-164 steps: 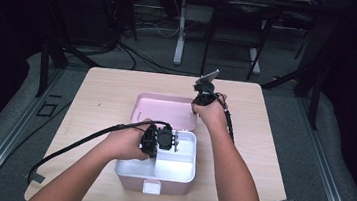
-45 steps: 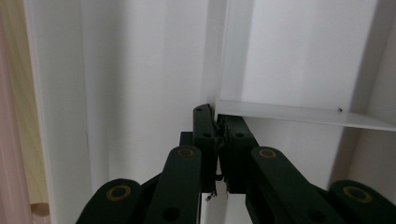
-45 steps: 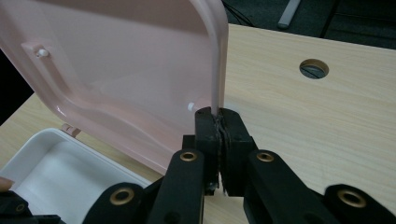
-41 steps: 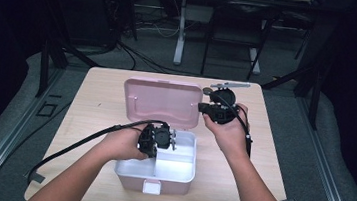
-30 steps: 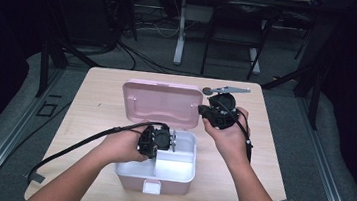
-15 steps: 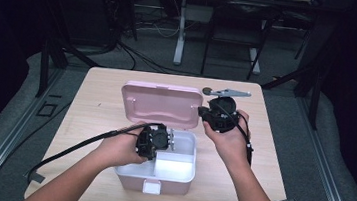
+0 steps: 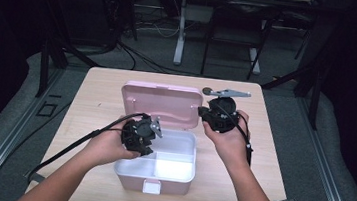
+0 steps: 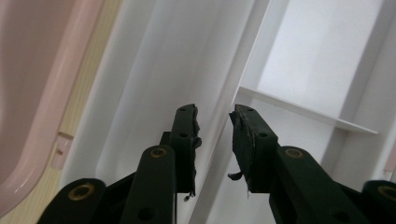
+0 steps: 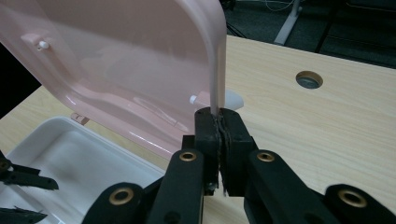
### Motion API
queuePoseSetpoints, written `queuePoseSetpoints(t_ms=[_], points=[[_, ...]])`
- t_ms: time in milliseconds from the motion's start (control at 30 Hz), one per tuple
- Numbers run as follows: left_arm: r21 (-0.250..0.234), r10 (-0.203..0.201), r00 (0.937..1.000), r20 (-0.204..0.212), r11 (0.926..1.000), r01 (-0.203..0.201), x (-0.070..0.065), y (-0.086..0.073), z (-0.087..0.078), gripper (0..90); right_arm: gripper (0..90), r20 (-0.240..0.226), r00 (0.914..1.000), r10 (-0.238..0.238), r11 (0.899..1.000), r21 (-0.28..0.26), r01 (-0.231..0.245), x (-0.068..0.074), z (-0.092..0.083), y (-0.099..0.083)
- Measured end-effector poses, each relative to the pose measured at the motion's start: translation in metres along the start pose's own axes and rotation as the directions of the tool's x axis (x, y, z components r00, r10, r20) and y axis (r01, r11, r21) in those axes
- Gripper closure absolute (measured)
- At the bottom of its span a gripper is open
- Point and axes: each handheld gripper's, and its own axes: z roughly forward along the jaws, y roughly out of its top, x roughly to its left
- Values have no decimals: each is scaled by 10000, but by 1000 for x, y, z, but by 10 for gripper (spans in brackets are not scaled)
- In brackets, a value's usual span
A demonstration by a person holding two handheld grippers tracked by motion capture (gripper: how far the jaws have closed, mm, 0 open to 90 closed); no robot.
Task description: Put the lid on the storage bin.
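You're pinching the pink lid (image 9: 140, 70) by its right edge with your right gripper (image 7: 219, 116), jaws closed tight on it, so it's standing tilted behind the white box (image 7: 159, 166), whose divider wall your left gripper (image 8: 215, 135) is straddling, jaws narrowly apart.

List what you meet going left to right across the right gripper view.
White tray of the box → pink lid → right gripper pinching the lid's edge → round hole in the table.
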Motion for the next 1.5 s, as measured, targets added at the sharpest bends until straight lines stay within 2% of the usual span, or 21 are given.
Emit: queuePoseSetpoints(t_ms=[67, 133, 167, 300, 333, 367, 400, 433, 500, 800, 967, 1033, 1067, 1133, 1167, 1200, 1233, 1300, 1400, 1433, 1500], points=[[-474, -386, 9992, -50, 9981, 383, 4, -7, -8, 684, 873, -163, 9999, 27, 10000, 21, -26, -1, 0, 0], [-621, -516, 9987, -23, 9968, 513, 6, -10, -10, 684, 872, -174, 9998, 41, 10000, 31, -40, -1, 0, 0], [-884, -788, 9969, -7, 9930, 784, 10, -15, -14, 684, 873, -175, 9998, 26, 10000, 29, -26, -1, 0, 0], [-1155, -1118, 9936, -174, 9873, 1090, 15, -22, -19, 684, 873, -178, 9998, 23, 10000, 30, -23, -1, 0, 0], [-1301, -1265, 9918, -154, 9838, 1235, 16, -24, -20, 684, 872, -178, 9998, 24, 10000, 29, -24, -1, 0, 0], [-1617, -1543, 9878, -193, 9755, 1492, 20, -29, -24, 684, 873, -178, 9998, 20, 10000, 26, -20, -1, 0, 0], [-1617, -1543, 9878, -193, 9755, 1492, 20, -29, -24, 684, 873, -178, 9998, 20, 10000, 26, -20, -1, 0, 0], [-1776, -1714, 9848, -291, 9704, 1637, 23, -33, -27, 684, 872, -178, 9998, 27, 10000, 17, -27, -1, 0, 0], [-1883, -1805, 9828, -386, 9672, 1702, 23, -35, -29, 683, 872, -183, 9998, 25, 10000, 19, -25, -1, 0, 0], [-2794, -2516, 9671, -378, 9318, 2315, 33, -50, -45, 671, 871, -96, 9999, 88, 10000, 9, -88, -1, -1, 0], [-3075, -2877, 9559, -585, 9162, 2569, 37, -57, -52, 630, 870, -128, 9999, 110, 9999, -44, -111, -1, -1, -1], [-3298, -3005, 9511, -713, 9070, 2619, 39, -59, -56, 587, 869, -132, 9999, 93, 10000, -11, -93, -1, -1, -1], [-3298, -3005, 9511, -713, 9070, 2619, 39, -59, -56, 575, 869, -132, 9999, 93, 10000, -11, -93, -1, -1, -1], [-3470, -3130, 9458, -865, 8994, 2659, 41, -62, -60, 563, 869, -78, 9999, 82, 9999, -78, -82, 0, -1, -1], [-3636, -3283, 9395, -984, 8906, 2731, 42, -63, -63, 551, 868, -124, 9999, 59, 10000, -26, -59, 0, -2, -1], [-3636, -3283, 9395, -984, 8906, 2731, 42, -63, -63, 540, 868, -124, 9999, 59, 10000, -26, -59, 0, -2, -1], [-3775, -3445, 9326, -1076, 8820, 2822, 44, -65, -65, 531, 868, -125, 9999, 40, 10000, -29, -40, 0, -2, -2], [-3807, -3495, 9302, -1124, 8798, 2846, 45, -66, -66, 528, 868, -188, 9998, 35, 10000, -27, -35, 0, -2, -2], [-4085, -3791, 9174, -1210, 8613, 3021, 48, -68, -70, 515, 867, -299, 9995, 30, 10000, -26, -31, -1, -2, -2], [-4260, -3952, 9108, -1192, 8490, 3127, 49, -69, -71, 515, 867, -292, 9996, 25, 10000, -35, -26, -1, -2, -2], [-4475, -4199, 8996, -1202, 8318, 3285, 51, -70, -73, 515, 867, -220, 9998, 31, 10000, -43, -32, 0, -2, -2]])
